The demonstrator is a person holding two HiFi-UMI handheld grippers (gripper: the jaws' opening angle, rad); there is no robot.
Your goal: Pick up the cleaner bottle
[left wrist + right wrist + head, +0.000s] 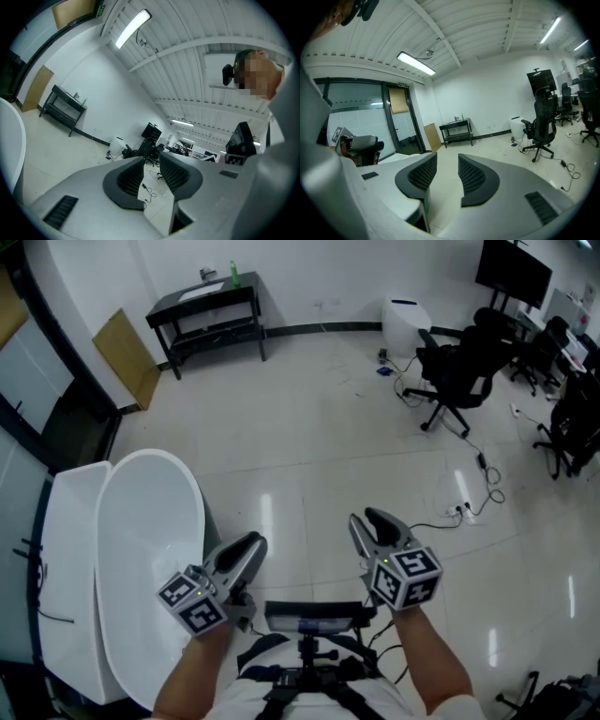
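Observation:
A small green cleaner bottle (233, 275) stands on a black side table (208, 306) against the far wall, well away from both grippers. It also shows as a tiny green shape in the left gripper view (85, 100) and the right gripper view (462, 116). My left gripper (247, 551) is held over the floor beside a white tub, open, with nothing between its ribbed pads (131, 177). My right gripper (372, 523) is level with it to the right, also open and empty (447, 161).
A white oval tub (141, 549) is close on the left. Black office chairs (459, 371) and floor cables (469, 507) lie to the right. A white bin (405, 322) is at the far wall, a brown board (127, 352) leans by the glass door.

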